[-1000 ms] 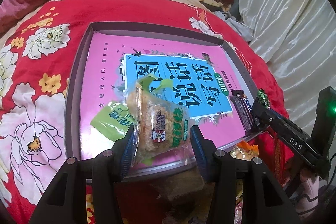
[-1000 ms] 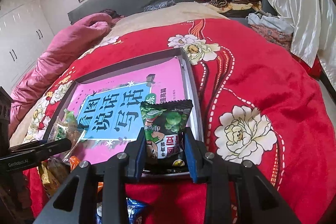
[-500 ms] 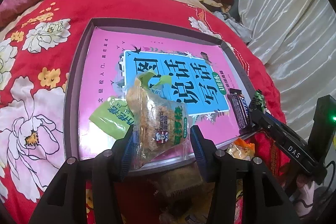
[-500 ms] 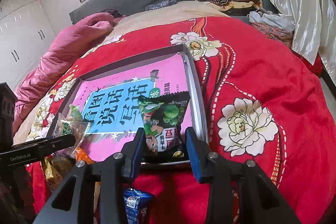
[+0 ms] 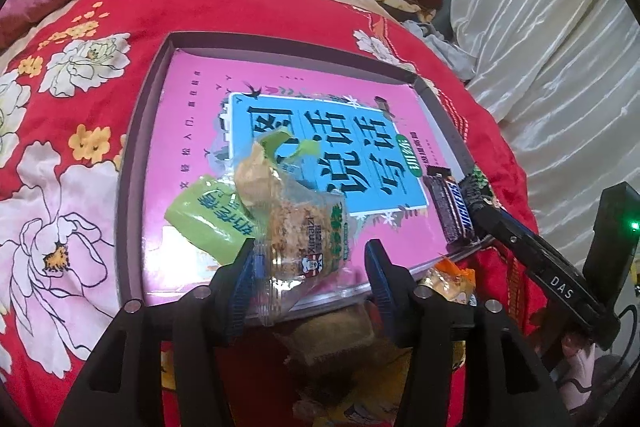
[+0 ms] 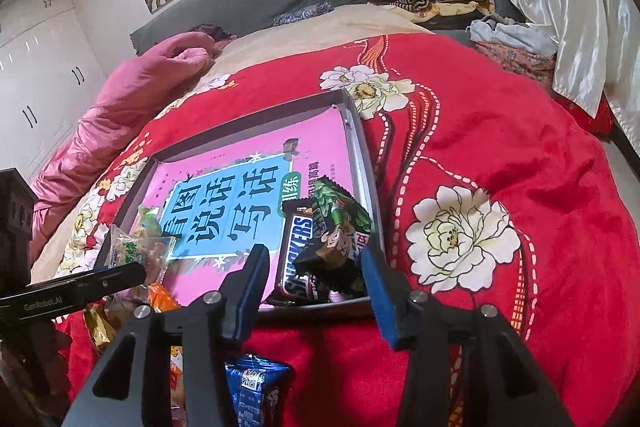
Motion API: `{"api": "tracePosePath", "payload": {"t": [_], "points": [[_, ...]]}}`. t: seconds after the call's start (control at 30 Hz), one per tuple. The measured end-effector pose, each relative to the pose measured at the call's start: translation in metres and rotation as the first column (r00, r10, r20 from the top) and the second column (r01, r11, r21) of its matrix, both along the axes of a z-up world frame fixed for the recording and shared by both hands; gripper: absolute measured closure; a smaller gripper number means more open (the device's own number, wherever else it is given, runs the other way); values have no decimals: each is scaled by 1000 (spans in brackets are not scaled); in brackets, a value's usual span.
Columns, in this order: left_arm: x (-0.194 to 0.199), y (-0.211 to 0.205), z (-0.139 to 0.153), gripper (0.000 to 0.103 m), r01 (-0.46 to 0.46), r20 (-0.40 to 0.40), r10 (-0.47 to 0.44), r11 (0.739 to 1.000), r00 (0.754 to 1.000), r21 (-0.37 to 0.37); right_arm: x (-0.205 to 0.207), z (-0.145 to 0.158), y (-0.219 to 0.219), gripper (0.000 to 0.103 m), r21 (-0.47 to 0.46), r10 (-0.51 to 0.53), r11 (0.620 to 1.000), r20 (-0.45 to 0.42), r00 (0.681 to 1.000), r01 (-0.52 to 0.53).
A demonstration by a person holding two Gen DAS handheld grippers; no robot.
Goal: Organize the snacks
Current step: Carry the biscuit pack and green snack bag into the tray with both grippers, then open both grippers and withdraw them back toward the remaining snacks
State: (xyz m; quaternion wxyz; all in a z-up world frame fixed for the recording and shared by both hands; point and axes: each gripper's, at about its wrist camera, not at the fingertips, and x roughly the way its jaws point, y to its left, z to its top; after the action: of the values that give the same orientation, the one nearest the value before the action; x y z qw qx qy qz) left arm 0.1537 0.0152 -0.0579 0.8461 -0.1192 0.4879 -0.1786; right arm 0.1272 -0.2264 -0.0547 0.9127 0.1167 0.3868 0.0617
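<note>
Now: snacks going onto tray (image 5: 132,187) on red floral quilt (image 6: 500,155).
Left gripper (image 5: 310,269) spread, loose around "Ximaizi" pack (image 5: 304,227); right gripper (image 6: 314,267) spread by "SNICKERS" bar (image 6: 296,251) and green-black pack (image 6: 340,231) in tray corner.

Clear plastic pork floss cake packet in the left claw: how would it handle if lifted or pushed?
The clear plastic pork floss cake packet looks crinkled, so probably floppy at its edges. Its glossy film may slip between the left claw pads. The crumbly cake inside likely crushes easily.

Glossy clear plastic snack wrapper (image 5: 304,235); shiny dark Snickers foil (image 6: 296,251); matt red cloth bedspread (image 6: 480,131); satiny white curtain (image 5: 552,39)
</note>
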Motion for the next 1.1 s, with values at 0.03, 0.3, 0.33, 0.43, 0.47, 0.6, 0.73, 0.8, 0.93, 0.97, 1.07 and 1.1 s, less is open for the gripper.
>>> {"api": "tracePosePath", "payload": {"t": [0.03,0.3,0.33,0.43,0.47,0.6,0.73,0.8,0.93,0.97,1.07,1.1], "points": [[-1,-1,0,45,4,2,-4,1000,1000,-1,-1,0,0,54,3,1,1000,1,1000,-1],[-3,-4,6,45,5,32,-6,1000,999,17,-3,2,-1,52,11,0,1000,7,1000,0],[-3,-3,6,45,2,35,-3,1000,999,16,-3,2,-1,52,12,-1,1000,7,1000,0],[-4,1,8,44,-10,41,10,1000,999,10,-5,3,-1,51,15,0,1000,9,1000,0],[-4,2,9,44,-13,42,13,1000,999,10,-5,3,0,51,15,-1,1000,9,1000,1],[-6,5,10,39,-23,41,23,1000,999,7,-6,4,0,49,18,-1,1000,10,1000,1],[-8,11,12,31,-35,44,35,999,998,-5,-7,5,1,47,22,-1,1000,10,1000,1],[-8,13,15,31,-42,47,42,999,998,0,-7,6,1,46,24,-1,1000,9,1000,1],[-9,17,22,30,-58,60,58,998,997,0,-8,7,0,46,28,1,1000,8,1000,-1],[-9,19,23,29,-64,63,64,998,996,-2,-8,6,0,46,28,1,1000,8,1000,-1],[-10,21,28,29,-74,72,73,997,995,1,-10,8,0,45,30,-1,1000,8,1000,0],[-10,22,30,29,-78,78,77,997,994,5,-10,8,0,45,30,0,1000,8,1000,0]]}}
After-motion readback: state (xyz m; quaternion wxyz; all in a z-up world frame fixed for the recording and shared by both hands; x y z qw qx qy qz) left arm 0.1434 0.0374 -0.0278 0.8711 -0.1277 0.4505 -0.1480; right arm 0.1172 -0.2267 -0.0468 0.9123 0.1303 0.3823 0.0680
